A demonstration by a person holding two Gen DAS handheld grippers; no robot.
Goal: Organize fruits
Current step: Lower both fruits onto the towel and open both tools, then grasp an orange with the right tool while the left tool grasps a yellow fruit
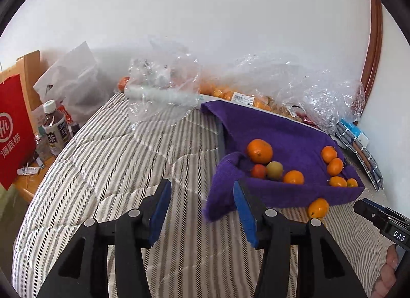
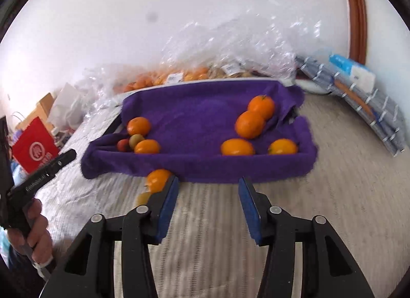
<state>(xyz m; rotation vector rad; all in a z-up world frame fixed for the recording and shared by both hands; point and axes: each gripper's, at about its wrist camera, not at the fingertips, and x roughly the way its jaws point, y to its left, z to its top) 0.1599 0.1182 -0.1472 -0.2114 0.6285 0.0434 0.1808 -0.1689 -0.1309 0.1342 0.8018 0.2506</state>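
A tray lined with a purple towel [image 1: 287,128] [image 2: 194,116] lies on the striped bed. At its left end sit a big orange [image 1: 259,151], a small red fruit [image 1: 258,171], a greenish fruit [image 1: 274,170] and another orange [image 1: 293,177]. Several oranges [image 2: 249,123] lie at its right end. One loose orange [image 1: 318,207] [image 2: 157,180] rests on the bed against the tray's near edge. My left gripper [image 1: 202,185] hovers open over the bed by the tray's left corner, holding nothing. My right gripper [image 2: 208,181] stands open before the near edge, the loose orange just outside its left finger.
Clear plastic bags of oranges [image 1: 230,92] [image 2: 179,76] pile up behind the tray along the white wall. A red paper bag [image 1: 14,131] and bottles [image 1: 53,123] stand on a wooden side table at left. Grey-blue packets [image 2: 358,103] lean at right. A hand [image 2: 36,234] grips the left tool.
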